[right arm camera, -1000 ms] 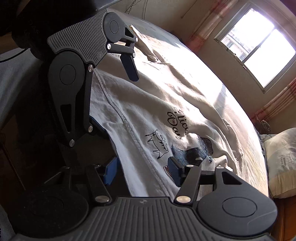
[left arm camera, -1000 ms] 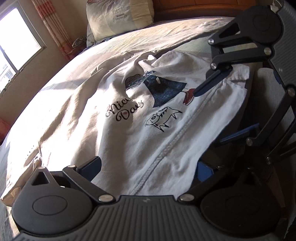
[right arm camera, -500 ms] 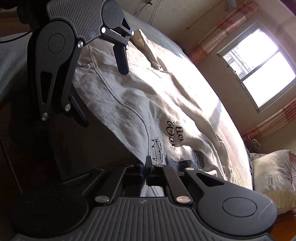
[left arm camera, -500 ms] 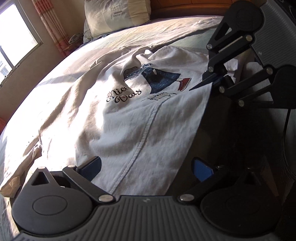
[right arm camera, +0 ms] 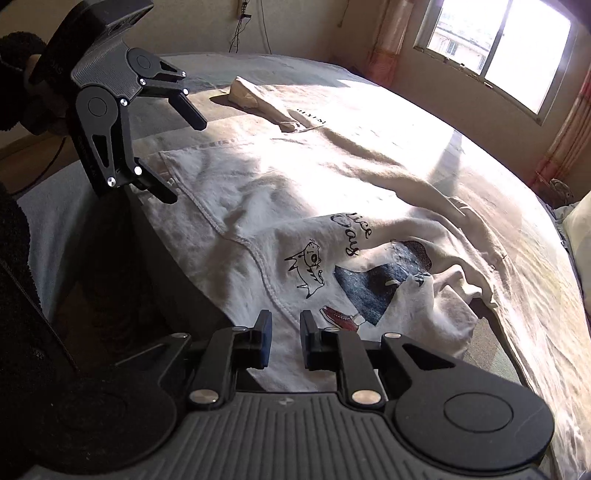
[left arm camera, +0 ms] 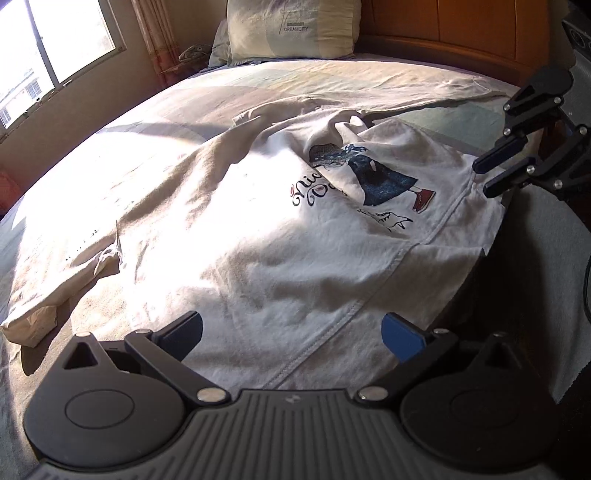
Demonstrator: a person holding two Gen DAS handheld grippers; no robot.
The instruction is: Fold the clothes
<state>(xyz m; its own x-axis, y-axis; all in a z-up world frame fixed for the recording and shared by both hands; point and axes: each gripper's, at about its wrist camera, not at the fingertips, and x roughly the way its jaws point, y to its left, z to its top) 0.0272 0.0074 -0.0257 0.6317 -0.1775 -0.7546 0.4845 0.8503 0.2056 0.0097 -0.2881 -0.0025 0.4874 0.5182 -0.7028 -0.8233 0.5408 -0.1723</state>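
Note:
A white T-shirt (left arm camera: 280, 251) with a girl-and-cat print and "Nice Day" lettering lies spread on the bed, a stitched hem seam running across its near part. My left gripper (left arm camera: 291, 336) hovers open and wide over the near hem, with nothing pinched. From the right wrist view the left gripper (right arm camera: 179, 153) straddles the shirt's far corner without touching it. My right gripper (right arm camera: 286, 343) hangs over the shirt (right arm camera: 280, 206) by the red-shoe print. Its jaws are opening, a narrow gap shows, and no cloth is between the pads. The left wrist view shows the right gripper (left arm camera: 493, 177) just off the shirt's right corner.
A beige cloth (left arm camera: 70, 269) lies bunched left of the shirt on the bedspread (left arm camera: 258, 85). A pillow (left arm camera: 291, 29) leans on a wooden headboard (left arm camera: 443, 33). A sunlit window (right arm camera: 498, 48) faces the bed. A dark fuzzy sleeve (right arm camera: 14, 55) holds the left gripper.
The right gripper closed from open to fully shut, then parted to a narrow gap. Both grippers rose and drew back from the shirt. The left stayed wide open.

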